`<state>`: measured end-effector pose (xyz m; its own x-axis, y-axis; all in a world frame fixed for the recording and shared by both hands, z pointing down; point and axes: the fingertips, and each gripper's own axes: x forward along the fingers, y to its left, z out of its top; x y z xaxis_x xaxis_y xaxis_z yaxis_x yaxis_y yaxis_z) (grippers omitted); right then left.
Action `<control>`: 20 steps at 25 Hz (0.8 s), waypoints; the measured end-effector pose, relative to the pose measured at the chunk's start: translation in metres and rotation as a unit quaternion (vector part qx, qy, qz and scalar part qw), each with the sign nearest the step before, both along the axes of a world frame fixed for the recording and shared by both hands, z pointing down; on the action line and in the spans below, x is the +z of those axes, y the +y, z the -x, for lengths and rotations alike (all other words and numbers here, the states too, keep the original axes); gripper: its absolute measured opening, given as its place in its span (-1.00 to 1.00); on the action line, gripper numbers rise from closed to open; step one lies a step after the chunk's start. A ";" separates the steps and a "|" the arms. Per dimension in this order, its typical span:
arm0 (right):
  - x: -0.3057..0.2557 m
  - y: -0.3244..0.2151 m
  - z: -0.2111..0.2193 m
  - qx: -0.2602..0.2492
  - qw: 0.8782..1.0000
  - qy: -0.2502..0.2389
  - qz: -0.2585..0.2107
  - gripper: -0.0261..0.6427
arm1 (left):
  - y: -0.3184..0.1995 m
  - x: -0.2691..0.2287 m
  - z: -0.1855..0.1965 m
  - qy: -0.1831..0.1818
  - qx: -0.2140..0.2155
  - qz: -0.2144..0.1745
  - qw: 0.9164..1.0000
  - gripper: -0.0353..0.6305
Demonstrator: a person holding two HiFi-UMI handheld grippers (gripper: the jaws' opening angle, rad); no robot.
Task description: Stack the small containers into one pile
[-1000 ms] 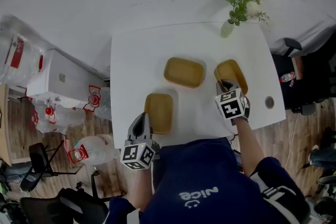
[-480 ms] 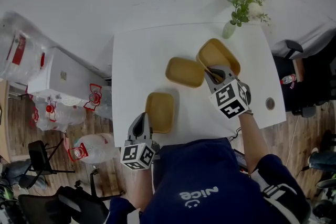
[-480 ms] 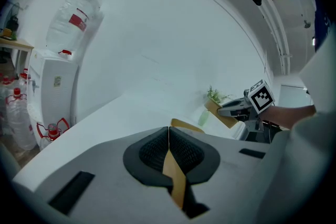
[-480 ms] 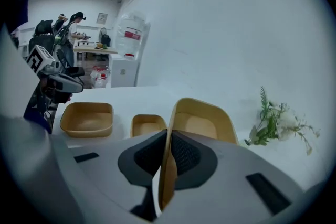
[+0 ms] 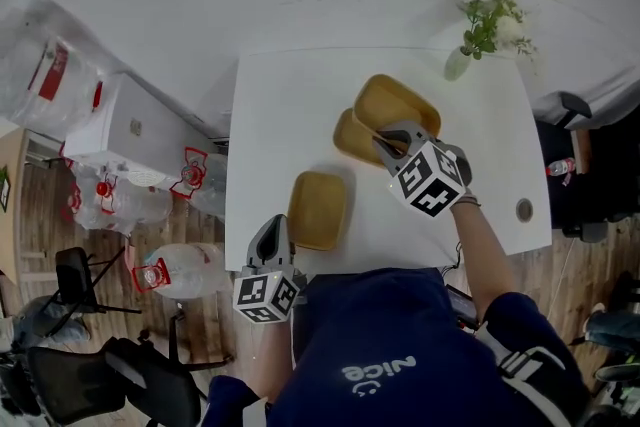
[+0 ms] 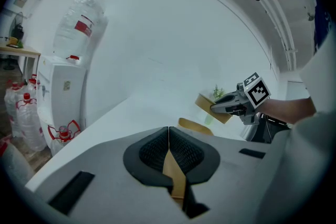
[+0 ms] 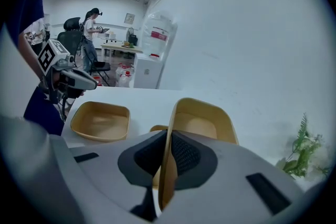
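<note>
Head view: the held container (image 5: 396,103) covers the right part of the middle container (image 5: 347,133).

Right gripper view: middle container only a sliver beside the right gripper (image 7: 167,136). Plant (image 7: 303,150) cut by the right edge.

Left gripper view: near container (image 5: 318,210) hidden behind the left gripper (image 6: 168,134). Tan strip (image 6: 174,176) under its jaws, identity unclear.

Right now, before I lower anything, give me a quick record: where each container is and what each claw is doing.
held: tan rounded-rectangular plastic container, tilted, rim pinched in right claw
below it: second tan container, flat on white table, partly overlapped in head view
apart: third tan container, by the table's near-left edge
left claw: jaws together, beside the third tan container
stack: not yet started
</note>
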<state>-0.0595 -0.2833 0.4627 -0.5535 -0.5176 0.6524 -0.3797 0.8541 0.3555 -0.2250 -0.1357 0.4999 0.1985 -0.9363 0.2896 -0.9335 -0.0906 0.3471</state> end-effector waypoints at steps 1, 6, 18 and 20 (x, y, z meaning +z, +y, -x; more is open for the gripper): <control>0.003 0.000 0.004 -0.006 1.000 0.001 0.004 -0.75 | 0.002 0.000 0.003 -0.001 -0.004 0.001 1.000 -0.83; 0.018 0.000 0.022 -0.031 0.999 0.008 0.019 -0.75 | 0.008 0.001 0.016 -0.004 -0.022 0.007 1.000 -0.83; 0.052 -0.001 0.031 -0.052 0.997 0.030 0.044 -0.75 | 0.023 0.009 0.031 -0.008 -0.053 0.023 0.998 -0.83; 0.059 0.000 0.030 -0.054 0.997 0.036 0.050 -0.75 | 0.024 0.010 0.031 -0.006 -0.057 0.023 0.998 -0.83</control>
<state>-0.0897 -0.2838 0.5218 -0.5534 -0.3873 0.7374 -0.2596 0.9214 0.2891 -0.2557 -0.1113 0.5097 0.0877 -0.9381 0.3350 -0.9408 0.0326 0.3375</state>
